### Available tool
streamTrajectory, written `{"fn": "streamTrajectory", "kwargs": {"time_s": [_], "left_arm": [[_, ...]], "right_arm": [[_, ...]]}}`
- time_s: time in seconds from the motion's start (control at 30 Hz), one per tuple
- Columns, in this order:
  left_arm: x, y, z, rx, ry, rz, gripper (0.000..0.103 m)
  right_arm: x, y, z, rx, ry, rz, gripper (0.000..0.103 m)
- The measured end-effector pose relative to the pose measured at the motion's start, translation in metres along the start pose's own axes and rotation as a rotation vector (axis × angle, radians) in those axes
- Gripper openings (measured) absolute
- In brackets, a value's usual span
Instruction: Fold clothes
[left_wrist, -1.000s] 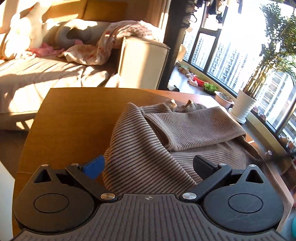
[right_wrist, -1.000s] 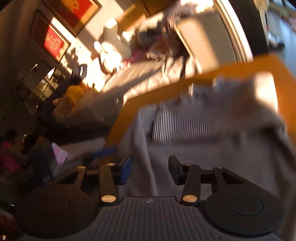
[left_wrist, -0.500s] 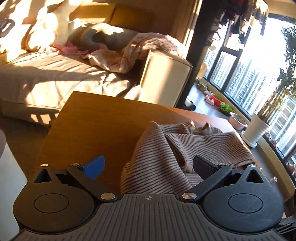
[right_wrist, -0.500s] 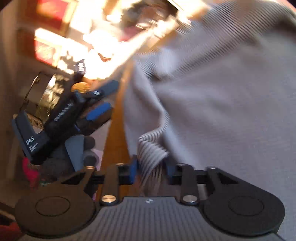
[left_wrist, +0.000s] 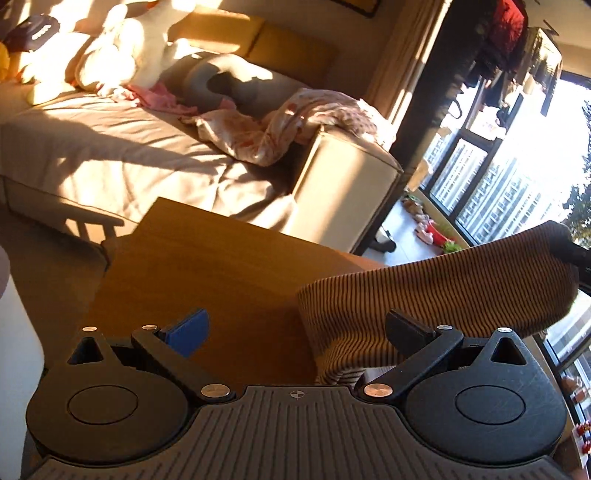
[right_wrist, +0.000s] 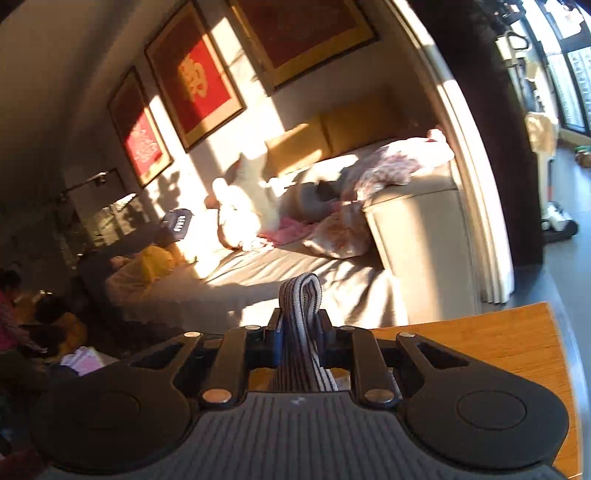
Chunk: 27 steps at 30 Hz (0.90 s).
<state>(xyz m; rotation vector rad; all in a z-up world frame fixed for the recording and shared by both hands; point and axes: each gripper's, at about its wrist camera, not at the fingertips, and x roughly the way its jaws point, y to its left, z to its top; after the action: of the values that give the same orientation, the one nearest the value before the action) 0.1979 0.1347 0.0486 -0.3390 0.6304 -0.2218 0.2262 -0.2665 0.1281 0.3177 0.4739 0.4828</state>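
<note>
One garment is in play: the striped sweater (left_wrist: 436, 295), lifted off the tabletop (left_wrist: 207, 266) at the right of the left wrist view. The right tool (right_wrist: 300, 332) is closing, a bunched fold already pinched between its pads. The left tool (left_wrist: 295, 328) stands wide open, holding nothing. Judged: the lift-to-fold step; next, the left must catch the hanging edge. No containers show.
</note>
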Motion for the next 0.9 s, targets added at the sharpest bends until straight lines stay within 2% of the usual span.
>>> {"fn": "streamTrajectory", "kwargs": {"time_s": [0.1, 0.23, 0.3, 0.33, 0.37, 0.4, 0.43, 0.47, 0.5, 0.53, 0.63, 0.73, 0.83, 0.9], "left_arm": [[0.023, -0.027, -0.006, 0.045, 0.056, -0.058, 0.103], [0.056, -0.069, -0.019, 0.126, 0.123, -0.110, 0.103], [0.076, -0.086, -0.030, 0.176, 0.155, -0.099, 0.103], [0.085, -0.091, -0.036, 0.198, 0.160, -0.067, 0.103], [0.094, -0.097, -0.042, 0.220, 0.165, -0.035, 0.103], [0.101, -0.100, -0.048, 0.250, 0.155, 0.002, 0.103], [0.105, -0.102, -0.054, 0.284, 0.137, 0.027, 0.103], [0.107, -0.104, -0.059, 0.317, 0.120, 0.052, 0.103], [0.107, -0.107, -0.063, 0.346, 0.110, 0.065, 0.103], [0.107, -0.109, -0.067, 0.374, 0.100, 0.078, 0.103], [0.105, -0.112, -0.069, 0.388, 0.097, 0.095, 0.103], [0.102, -0.110, -0.069, 0.380, 0.101, 0.095, 0.103], [0.097, -0.105, -0.067, 0.376, 0.106, 0.092, 0.103], [0.091, -0.101, -0.066, 0.365, 0.121, 0.086, 0.103]], "right_arm": [[0.002, -0.048, -0.010, 0.061, 0.040, -0.108, 0.016], [0.020, -0.100, -0.051, 0.146, 0.138, -0.213, 0.017], [0.026, -0.116, -0.069, 0.161, 0.170, -0.289, 0.018], [0.028, -0.120, -0.077, 0.151, 0.176, -0.336, 0.019], [0.030, -0.119, -0.081, 0.120, 0.167, -0.379, 0.031], [0.031, -0.115, -0.084, 0.083, 0.148, -0.415, 0.053], [0.030, -0.109, -0.086, 0.048, 0.121, -0.434, 0.063], [0.026, -0.100, -0.085, 0.022, 0.083, -0.420, 0.078], [0.022, -0.090, -0.083, -0.001, 0.042, -0.389, 0.085], [0.020, -0.080, -0.082, -0.020, 0.006, -0.354, 0.100], [0.019, -0.050, -0.081, -0.053, -0.071, -0.235, 0.103], [0.039, -0.043, -0.093, -0.005, -0.042, -0.137, 0.103], [0.067, -0.057, -0.121, 0.067, 0.055, -0.167, 0.103], [0.068, -0.056, -0.126, 0.052, 0.033, -0.164, 0.103]]}}
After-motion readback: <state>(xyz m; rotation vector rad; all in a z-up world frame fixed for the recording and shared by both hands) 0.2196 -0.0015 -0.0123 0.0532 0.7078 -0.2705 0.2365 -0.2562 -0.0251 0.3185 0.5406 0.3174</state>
